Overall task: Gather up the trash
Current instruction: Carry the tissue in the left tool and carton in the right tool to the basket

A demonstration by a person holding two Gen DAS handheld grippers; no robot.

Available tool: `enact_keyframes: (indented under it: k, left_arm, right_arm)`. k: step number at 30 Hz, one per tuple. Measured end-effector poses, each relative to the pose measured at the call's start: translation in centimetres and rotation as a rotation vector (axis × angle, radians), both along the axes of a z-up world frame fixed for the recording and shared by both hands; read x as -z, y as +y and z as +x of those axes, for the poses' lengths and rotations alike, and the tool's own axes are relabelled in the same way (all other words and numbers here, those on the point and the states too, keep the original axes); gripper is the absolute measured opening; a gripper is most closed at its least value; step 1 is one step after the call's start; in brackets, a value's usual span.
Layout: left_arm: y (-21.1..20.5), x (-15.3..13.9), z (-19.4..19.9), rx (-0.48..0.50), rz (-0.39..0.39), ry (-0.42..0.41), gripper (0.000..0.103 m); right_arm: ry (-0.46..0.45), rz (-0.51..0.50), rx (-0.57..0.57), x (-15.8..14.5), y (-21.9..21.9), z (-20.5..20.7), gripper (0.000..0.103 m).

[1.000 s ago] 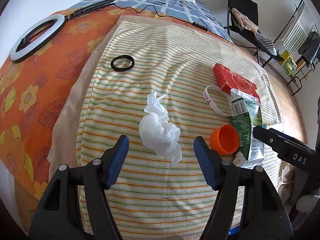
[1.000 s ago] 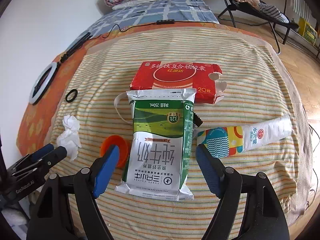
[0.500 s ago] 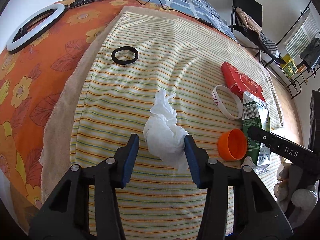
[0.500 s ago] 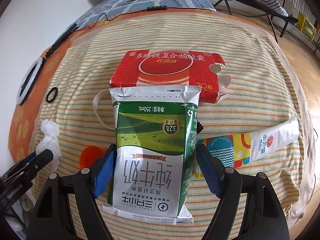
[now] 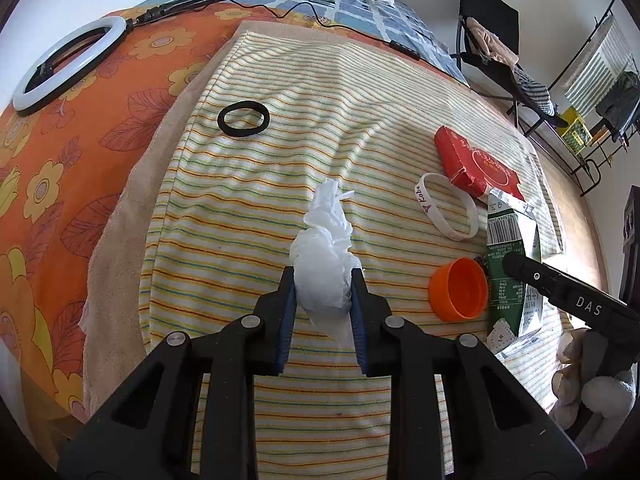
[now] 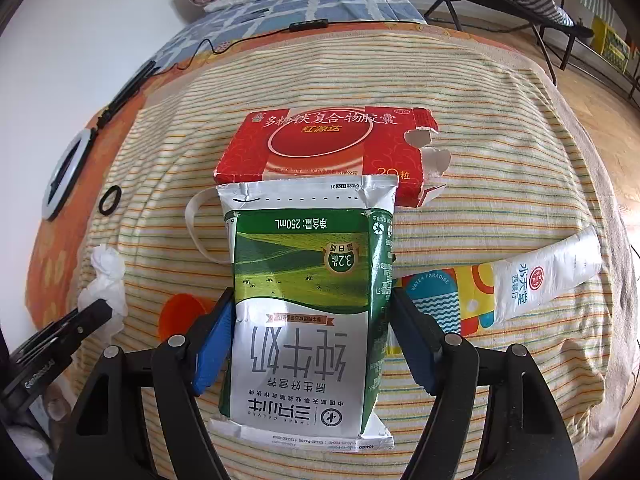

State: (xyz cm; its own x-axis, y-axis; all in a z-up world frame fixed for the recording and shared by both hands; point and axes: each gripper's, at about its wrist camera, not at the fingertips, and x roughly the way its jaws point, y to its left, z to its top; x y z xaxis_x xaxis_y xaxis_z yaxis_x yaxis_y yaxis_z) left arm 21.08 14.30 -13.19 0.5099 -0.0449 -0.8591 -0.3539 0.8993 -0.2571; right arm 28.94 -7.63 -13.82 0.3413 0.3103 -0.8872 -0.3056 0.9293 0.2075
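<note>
Left wrist view: the left claw (image 5: pixel 323 294) is closing on the crumpled white tissue (image 5: pixel 325 256); its blue pads (image 5: pixel 289 316) already touch the wad on both sides; a second ago the jaws stood wide with the tissue loose between them

Right wrist view: the right claw (image 6: pixel 310 330) brackets the green-and-white milk carton (image 6: pixel 310 312) lying flat on the striped blanket (image 6: pixel 500 128); the jaws are closing slowly; the left pad is at the carton's edge, while contact at the right pad cannot be told; a second ago the carton lay further ahead and the pads sat clear of it

Tissue place: on the striped blanket, near its front edge, to the left of the orange cap (image 5: pixel 458 290)

Carton place: its far end overlaps the red medicine box (image 6: pixel 328 148); the orange cap sits just beside its left side; a printed paper sleeve (image 6: pixel 500 284) lies to its right

Other litter: a white wristband (image 5: pixel 448 212) beside the red box; a black hair tie (image 5: pixel 243 118) well apart, up the blanket

Not trash, by judgement: the ring light (image 5: pixel 68 62) on the orange flowered sheet

Meaning for the task: both hands have gone from hovering to taking hold; the tissue looks about ready to lift; the carton probably needs more squeeze first

Risk: the soft tissue may slip from a shallow pinch; the carton may buckle

Collection bin: none visible in either view
</note>
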Motion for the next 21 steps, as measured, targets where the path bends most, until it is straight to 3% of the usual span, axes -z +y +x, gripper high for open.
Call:
enact_keyframes:
  k: [21]
  left_arm:
    - [-3.6, -4.6, -3.6, 0.06, 0.047, -0.096, 0.024]
  right_arm:
    - [-0.101, 0.049, -0.021, -4.3, -2.7, -3.7, 0.072]
